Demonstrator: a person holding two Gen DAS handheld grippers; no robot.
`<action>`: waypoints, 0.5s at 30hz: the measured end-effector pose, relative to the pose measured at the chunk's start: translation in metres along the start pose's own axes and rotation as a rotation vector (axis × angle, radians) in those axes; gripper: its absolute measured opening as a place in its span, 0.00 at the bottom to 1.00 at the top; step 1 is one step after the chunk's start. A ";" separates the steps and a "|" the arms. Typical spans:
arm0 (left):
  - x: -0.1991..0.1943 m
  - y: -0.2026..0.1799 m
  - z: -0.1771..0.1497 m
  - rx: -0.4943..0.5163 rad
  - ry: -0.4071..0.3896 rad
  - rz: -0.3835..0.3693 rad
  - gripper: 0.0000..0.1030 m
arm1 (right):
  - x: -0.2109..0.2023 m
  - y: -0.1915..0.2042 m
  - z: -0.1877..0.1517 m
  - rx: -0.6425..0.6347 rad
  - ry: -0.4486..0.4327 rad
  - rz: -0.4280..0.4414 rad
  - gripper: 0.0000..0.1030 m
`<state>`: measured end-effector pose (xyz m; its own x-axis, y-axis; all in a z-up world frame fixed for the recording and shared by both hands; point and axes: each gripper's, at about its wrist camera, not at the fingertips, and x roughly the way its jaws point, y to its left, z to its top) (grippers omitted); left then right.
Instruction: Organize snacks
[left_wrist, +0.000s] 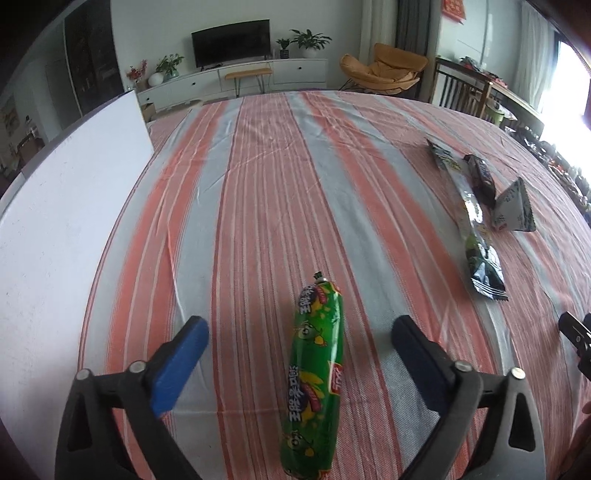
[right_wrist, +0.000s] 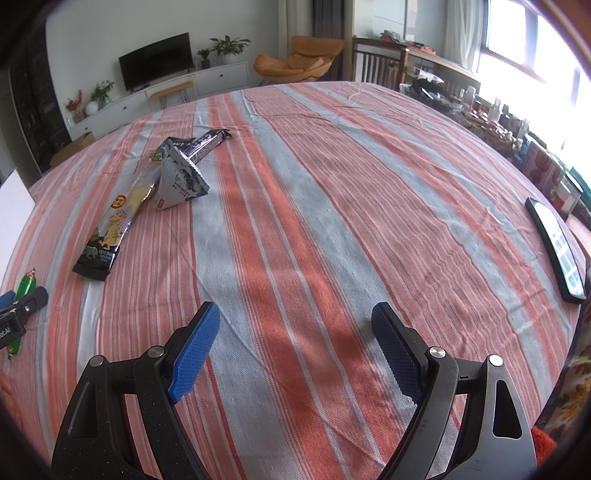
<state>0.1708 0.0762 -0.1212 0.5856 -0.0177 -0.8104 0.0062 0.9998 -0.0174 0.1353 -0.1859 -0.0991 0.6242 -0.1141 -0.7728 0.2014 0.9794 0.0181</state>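
- Fingers of the left gripper (left_wrist: 300, 338) are spread wide, with the green corn sausage (left_wrist: 317, 373) lying lengthwise on the cloth between them; neither blue pad touches it, so nothing is grasped.
- Fingers of the right gripper (right_wrist: 295, 328) are likewise parted and hold nothing, with only bare striped tablecloth (right_wrist: 332, 184) between them.
- Step in hand, as I judge it: lining up on the sausage for a pickup, the first of the loose snacks to be gathered.
- Next move would call for lowering the left pads to either side of the sausage's middle and closing gently; the wrapper looks slick and round, so it could roll or squirt out.
- Other snacks sit in a cluster at the upper left of the right wrist view: a long dinosaur-print packet (right_wrist: 118, 218), a white triangular pouch (right_wrist: 181, 181) resting on it, and a dark wrapped bar (right_wrist: 207, 142) behind.
- A white board or box (left_wrist: 62, 229) fills the left of the left wrist view; whether it is the destination I cannot tell.
- A smartphone (right_wrist: 557, 247) lies at the right edge of the right wrist view.
- Hard to make out: the sausage's near end is cut off by the bottom of the frame, no container's opening is visible, and the printing on the packets is too small to read.
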 end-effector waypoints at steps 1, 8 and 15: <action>0.001 0.001 0.000 -0.004 0.002 0.001 0.99 | 0.000 0.000 0.000 0.000 0.000 0.000 0.84; 0.002 0.001 0.001 -0.004 0.004 0.004 1.00 | 0.000 0.000 0.000 0.000 0.000 0.000 0.84; 0.003 0.001 0.001 -0.004 0.003 0.004 1.00 | 0.000 0.000 0.000 0.000 0.000 -0.001 0.84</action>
<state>0.1733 0.0773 -0.1228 0.5828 -0.0140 -0.8125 0.0007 0.9999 -0.0168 0.1351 -0.1861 -0.0991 0.6241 -0.1147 -0.7728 0.2015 0.9793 0.0174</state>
